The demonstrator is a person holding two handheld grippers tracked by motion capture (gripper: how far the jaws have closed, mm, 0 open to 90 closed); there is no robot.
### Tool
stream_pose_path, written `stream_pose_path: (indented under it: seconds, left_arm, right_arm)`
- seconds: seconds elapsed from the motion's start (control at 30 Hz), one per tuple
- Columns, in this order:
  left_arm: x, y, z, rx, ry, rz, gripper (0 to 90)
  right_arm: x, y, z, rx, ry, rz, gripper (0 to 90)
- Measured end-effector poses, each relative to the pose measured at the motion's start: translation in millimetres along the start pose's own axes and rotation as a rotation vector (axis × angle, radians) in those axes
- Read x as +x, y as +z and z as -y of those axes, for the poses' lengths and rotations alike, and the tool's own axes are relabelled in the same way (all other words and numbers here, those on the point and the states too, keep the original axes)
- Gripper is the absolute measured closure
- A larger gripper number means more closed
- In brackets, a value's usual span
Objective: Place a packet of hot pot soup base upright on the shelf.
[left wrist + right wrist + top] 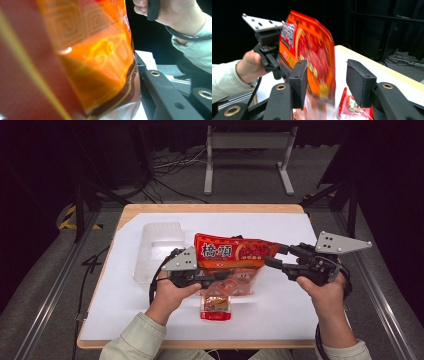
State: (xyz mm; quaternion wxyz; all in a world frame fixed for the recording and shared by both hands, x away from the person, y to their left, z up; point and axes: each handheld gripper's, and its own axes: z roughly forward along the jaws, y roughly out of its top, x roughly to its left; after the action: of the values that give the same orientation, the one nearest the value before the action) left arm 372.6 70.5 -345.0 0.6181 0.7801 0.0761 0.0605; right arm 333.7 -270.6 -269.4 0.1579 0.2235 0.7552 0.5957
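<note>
Orange-red snack bag [234, 256] with white characters and a faint golden swirl pattern; small red packet [216, 307] with an orange centre; clear plastic container [154, 251]; white sheet [280, 300] over pale wooden desk [210, 208]; black gripper [274, 263], grey plate.

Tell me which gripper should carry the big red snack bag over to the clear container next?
Left. The left gripper is clamped on the big red snack bag and sits beside the clear container. The right gripper has its jaws open, the bag's edge loose between them.
</note>
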Motion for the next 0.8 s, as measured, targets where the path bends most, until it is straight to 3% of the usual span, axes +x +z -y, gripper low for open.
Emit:
stream_pose_path:
  seconds: [0.23, 0.37, 0.8]
  left_arm:
    - [5.6, -12.6, 1.4, -0.012, -0.023, -0.036, 71.3]
    - [6.6, -15.9, 0.7, -0.021, -0.031, -0.03, 71.3]
    - [12.0, -16.1, -16.8, -0.038, -0.012, -0.032, 71.3]
  right_arm:
    - [-15.3, -8.9, 7.5, 0.016, 0.016, 0.068, 50.0]
    - [-25.2, -16.8, 11.1, 0.013, 0.033, 0.108, 48.8]
    - [-47.1, -21.4, 23.7, 0.038, 0.087, 0.162, 48.0]
